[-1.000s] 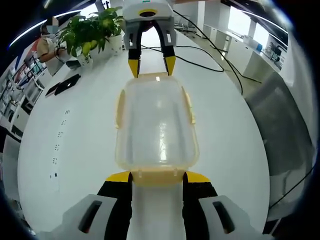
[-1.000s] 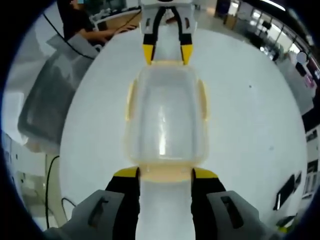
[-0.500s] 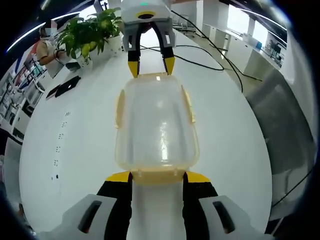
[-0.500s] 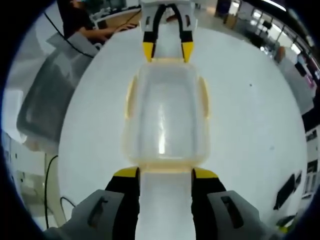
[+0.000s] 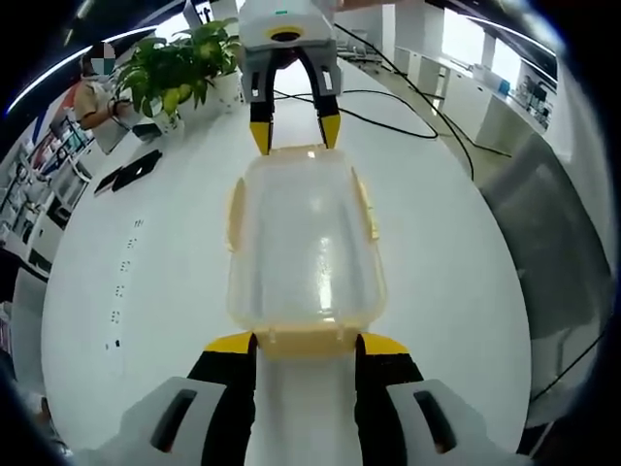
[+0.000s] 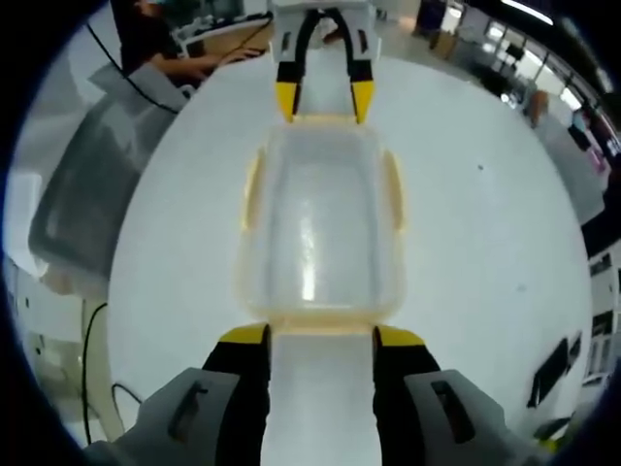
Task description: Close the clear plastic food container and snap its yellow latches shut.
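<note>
A broad white oval table (image 5: pixel 146 291) carries everything. At its middle lies the clear rectangular plastic food container (image 5: pixel 303 248) with its lid on, seen lengthwise in both views. A pale yellow latch runs along each of its 4 sides: the 2 long-side latches (image 5: pixel 365 209) lie against the walls, and the end latch nearest each camera (image 5: pixel 306 340) lies out flat on the table between that view's jaws.

The left gripper (image 5: pixel 306 347), with black arms and yellow-tipped jaws, stands at 1 short end of the container. Its jaws are spread wide, 1 on either side of the near end latch, and whether the tips touch the latch cannot be told; they clamp nothing. The right gripper (image 6: pixel 320 338) stands the same way at the opposite short end, jaws wide apart astride its latch, holding nothing. Each gripper appears in the other's view at the far end of the container.

A green leafy potted plant (image 5: pixel 179 63) stands near the table's far edge in the left gripper view, black cables (image 5: pixel 408 112) trail across the tabletop, and a flat black device (image 5: pixel 134 170) lies beside the plant.
</note>
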`<state>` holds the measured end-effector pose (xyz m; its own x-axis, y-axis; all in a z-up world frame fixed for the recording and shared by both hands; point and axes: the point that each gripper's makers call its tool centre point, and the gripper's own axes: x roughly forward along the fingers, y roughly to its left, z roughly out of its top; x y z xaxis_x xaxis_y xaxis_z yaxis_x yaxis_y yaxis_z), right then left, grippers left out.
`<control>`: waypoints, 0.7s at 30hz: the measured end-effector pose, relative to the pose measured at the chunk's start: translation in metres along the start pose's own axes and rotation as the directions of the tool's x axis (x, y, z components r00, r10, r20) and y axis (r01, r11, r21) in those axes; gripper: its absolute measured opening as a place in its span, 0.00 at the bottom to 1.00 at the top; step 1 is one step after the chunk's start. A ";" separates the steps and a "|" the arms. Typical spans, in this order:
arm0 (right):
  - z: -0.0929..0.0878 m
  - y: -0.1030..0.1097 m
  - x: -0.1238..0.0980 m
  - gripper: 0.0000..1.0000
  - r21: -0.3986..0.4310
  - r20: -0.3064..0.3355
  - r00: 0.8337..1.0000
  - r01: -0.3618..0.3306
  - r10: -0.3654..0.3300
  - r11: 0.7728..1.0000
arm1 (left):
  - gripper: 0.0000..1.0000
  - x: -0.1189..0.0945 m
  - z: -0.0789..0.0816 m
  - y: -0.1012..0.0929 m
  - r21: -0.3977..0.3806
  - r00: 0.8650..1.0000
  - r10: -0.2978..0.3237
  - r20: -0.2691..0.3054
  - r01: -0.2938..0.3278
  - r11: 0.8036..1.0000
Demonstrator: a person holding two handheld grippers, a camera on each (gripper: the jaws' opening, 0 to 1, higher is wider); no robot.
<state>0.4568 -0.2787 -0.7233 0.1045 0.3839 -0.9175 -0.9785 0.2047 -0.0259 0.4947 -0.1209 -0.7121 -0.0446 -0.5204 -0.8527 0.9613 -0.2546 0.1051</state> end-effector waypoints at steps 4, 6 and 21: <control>0.001 -0.001 -0.001 0.40 0.009 0.002 1.000 0.009 -0.009 1.000 | 0.35 -0.001 -0.002 0.000 -0.006 1.000 0.005 -0.004 -0.005 1.000; 0.001 -0.001 -0.002 0.41 0.014 0.002 1.000 0.009 -0.009 1.000 | 0.35 -0.003 -0.002 0.001 -0.001 1.000 0.011 -0.005 -0.011 1.000; -0.002 0.001 -0.017 0.38 0.139 0.064 0.994 0.077 -0.086 0.987 | 0.35 -0.015 -0.003 0.009 -0.030 0.998 0.069 0.001 -0.069 0.997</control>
<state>0.4538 -0.2867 -0.7089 0.1996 0.4215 -0.8846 -0.9333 0.3567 -0.0407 0.5051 -0.1129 -0.7003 0.0218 -0.5375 -0.8430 0.9698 -0.1937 0.1486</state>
